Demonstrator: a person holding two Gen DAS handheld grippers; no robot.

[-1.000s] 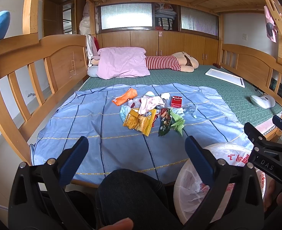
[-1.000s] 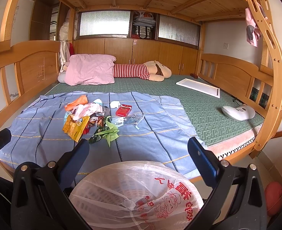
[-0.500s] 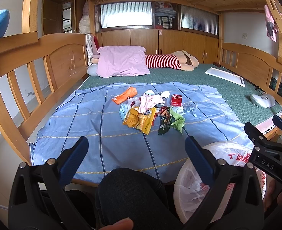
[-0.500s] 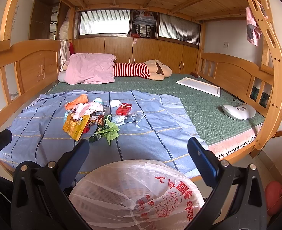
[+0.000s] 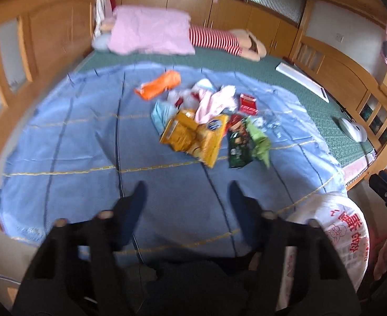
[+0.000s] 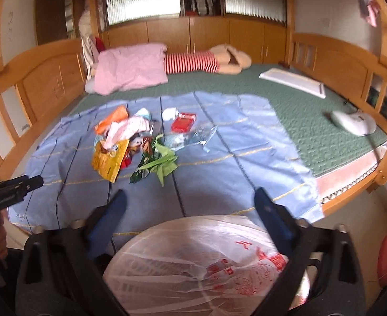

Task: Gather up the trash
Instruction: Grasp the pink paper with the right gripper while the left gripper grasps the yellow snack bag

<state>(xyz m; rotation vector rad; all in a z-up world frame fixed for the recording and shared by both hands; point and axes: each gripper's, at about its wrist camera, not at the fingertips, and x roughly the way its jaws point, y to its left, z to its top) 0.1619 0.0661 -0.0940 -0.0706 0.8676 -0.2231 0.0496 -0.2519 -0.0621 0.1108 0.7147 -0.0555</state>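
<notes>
A pile of trash lies on the blue sheet [image 5: 75, 137]: a yellow wrapper [image 5: 193, 135], an orange packet [image 5: 159, 85], a dark green packet [image 5: 239, 144], a light green wrapper [image 5: 259, 138], a red box [image 5: 248, 104] and pink-white paper [image 5: 214, 101]. In the right wrist view the pile shows too, with the yellow wrapper [image 6: 109, 159] and red box [image 6: 183, 122]. My left gripper [image 5: 186, 191] is open and empty above the sheet, short of the pile. My right gripper [image 6: 189, 198] is open and empty above a white bin-bag [image 6: 201, 263] lined basket.
The bin bag [image 5: 338, 239] stands at the bed's front edge, right of my left gripper. A pink pillow [image 6: 130, 68] and striped plush toy [image 6: 193, 62] lie at the back. A white board [image 6: 293, 81] and white device [image 6: 353, 122] lie right. Wooden rails enclose the bed.
Both grippers have moved forward and up over the bed, closer to the trash pile. The left gripper's jaws stand narrower than before. The views are motion-blurred.
</notes>
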